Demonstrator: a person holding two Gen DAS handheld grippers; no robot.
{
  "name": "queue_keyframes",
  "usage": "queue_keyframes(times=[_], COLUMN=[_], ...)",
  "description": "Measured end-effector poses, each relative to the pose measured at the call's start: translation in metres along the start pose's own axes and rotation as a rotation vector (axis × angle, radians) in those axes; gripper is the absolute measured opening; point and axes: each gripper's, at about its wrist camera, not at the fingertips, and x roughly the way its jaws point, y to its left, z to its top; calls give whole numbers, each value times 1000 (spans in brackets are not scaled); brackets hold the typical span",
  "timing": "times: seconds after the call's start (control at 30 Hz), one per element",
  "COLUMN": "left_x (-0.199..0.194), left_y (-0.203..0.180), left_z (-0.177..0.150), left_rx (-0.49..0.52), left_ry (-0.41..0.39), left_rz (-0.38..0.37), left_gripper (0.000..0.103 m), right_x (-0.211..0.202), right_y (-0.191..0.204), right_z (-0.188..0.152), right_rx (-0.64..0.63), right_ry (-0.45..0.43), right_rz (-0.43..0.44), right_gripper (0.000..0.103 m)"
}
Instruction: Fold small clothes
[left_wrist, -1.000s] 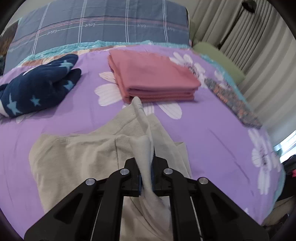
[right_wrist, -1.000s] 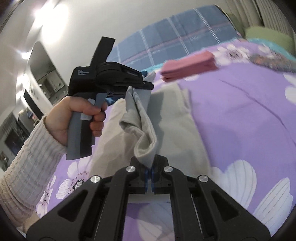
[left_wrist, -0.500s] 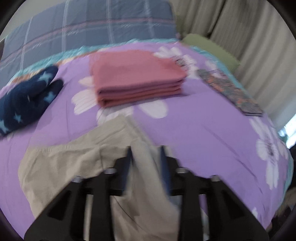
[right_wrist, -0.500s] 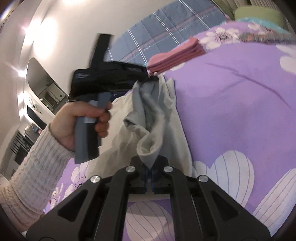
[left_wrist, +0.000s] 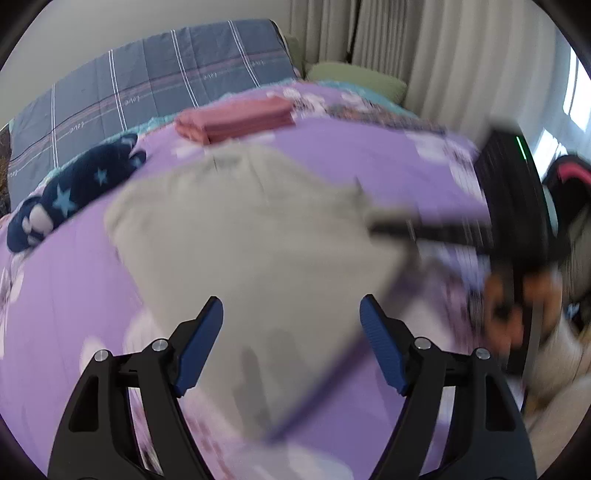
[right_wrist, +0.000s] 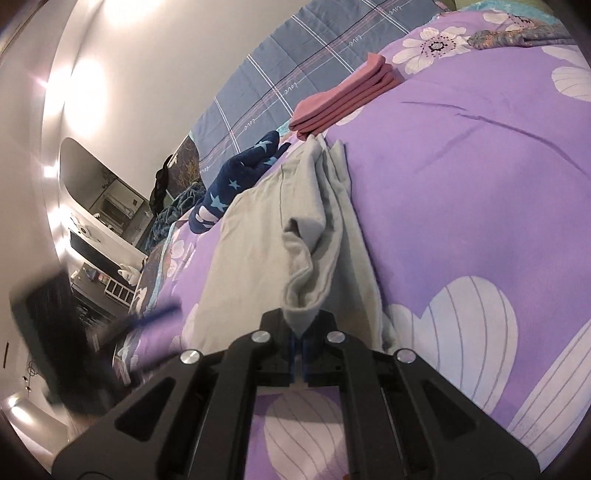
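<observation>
lying crumpled on the purple floral bedspread (right_wrist: 461, 177), the beige garment (right_wrist: 255, 236) bunches at six o'clock, pinched by the clenched right gripper (right_wrist: 298, 332). the left gripper (left_wrist: 291, 343) hovers above it, jaws opening, gripping nothing.

free: purple bedspread (right_wrist: 461, 177) right | blocked: pink stack (right_wrist: 343, 98), navy garment (right_wrist: 236, 177)

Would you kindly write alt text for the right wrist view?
The right gripper, shut, pinches a fold of the beige cotton garment spread on a purple floral bedspread. Behind lie a folded pink cloth stack and a navy star-print item; the left gripper blurs at lower left.
</observation>
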Motion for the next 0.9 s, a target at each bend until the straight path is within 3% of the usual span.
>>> queue_keyframes(times=[0.13,0.23,0.53,0.67,0.73,0.9], left_x=[4,13,6,7,7,4], left_y=[-10,-6,34,46,44,33], left_z=[-28,-33,-50,-60,-59,-56], left_rx=[6,4,-147,-193,-183,-138], left_ry=[19,33,39,52,54,57], left_rz=[55,199,368,337,344,314], left_gripper=[78,78,78,80,80,79], right_x=[-5,-11,-23,-8,-3,-22], right_y=[12,20,17,-15,-28,-7], right_z=[8,14,16,1,-8,0], right_rx=[-8,-10,7,74,128,52], right_ry=[-8,-23,-74,-7,10,-67], right_rz=[15,38,19,-57,-52,-24], right_gripper=[2,2,2,2,2,2])
